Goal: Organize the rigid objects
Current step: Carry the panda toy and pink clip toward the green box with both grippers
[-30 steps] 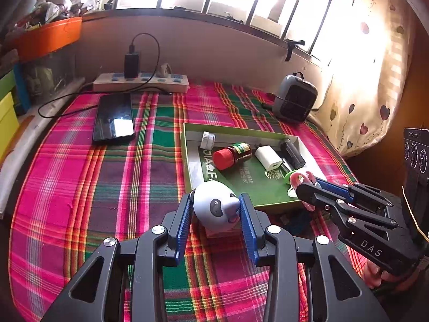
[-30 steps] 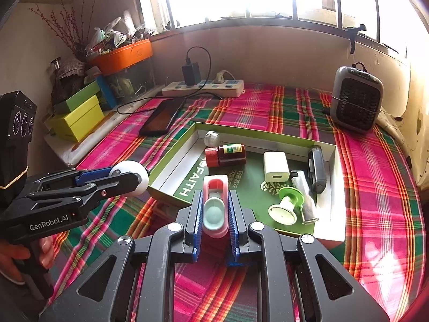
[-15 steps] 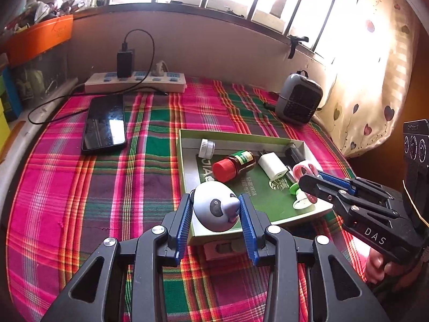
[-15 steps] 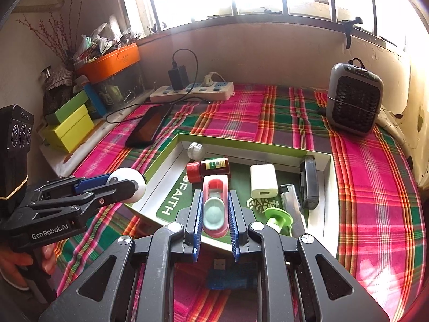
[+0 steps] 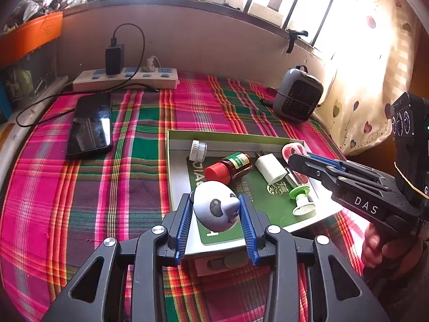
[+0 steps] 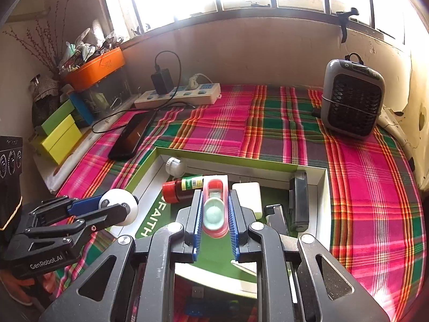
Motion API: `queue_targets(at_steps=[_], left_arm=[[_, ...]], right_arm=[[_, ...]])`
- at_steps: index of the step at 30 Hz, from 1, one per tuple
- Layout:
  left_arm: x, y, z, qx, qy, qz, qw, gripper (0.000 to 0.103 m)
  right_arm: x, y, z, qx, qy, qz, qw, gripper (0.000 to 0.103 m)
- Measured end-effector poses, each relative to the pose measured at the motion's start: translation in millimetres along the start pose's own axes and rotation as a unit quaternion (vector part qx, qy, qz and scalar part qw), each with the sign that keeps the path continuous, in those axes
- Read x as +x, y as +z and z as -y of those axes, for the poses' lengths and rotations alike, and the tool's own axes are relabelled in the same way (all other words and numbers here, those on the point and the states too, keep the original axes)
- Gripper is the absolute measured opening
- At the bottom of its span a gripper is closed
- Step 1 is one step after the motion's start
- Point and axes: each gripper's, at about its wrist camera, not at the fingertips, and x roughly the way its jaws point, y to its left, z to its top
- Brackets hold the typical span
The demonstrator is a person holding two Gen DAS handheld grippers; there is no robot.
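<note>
My left gripper [image 5: 215,212] is clamped on a white egg-shaped panda toy [image 5: 215,206], poised over the near-left corner of the green-rimmed tray [image 5: 214,135]. My right gripper [image 6: 214,212] is clenched on a pink-and-mint plastic case [image 6: 214,209] above the tray's middle. Recommended: lower each item onto bare green floor, clear of the red-capped bottle [image 5: 229,167] and white charger [image 5: 270,171], before releasing, lest the round toy roll.

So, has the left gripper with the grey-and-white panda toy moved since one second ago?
Yes. The left gripper, shut on the panda toy, has gone forward: earlier the toy hung before the green tray's near rim; now it is over the tray floor.
</note>
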Motion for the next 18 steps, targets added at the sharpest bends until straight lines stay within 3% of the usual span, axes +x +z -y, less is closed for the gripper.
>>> queue_targets(at_steps=[18], left_arm=[[27.1, 1.4, 0.3, 0.002, 0.0, -0.023, 0.9997, 0.034]], right_arm=[[36.6, 9.2, 12.2, 0.003, 0.0, -0.031, 1.0, 0.018]])
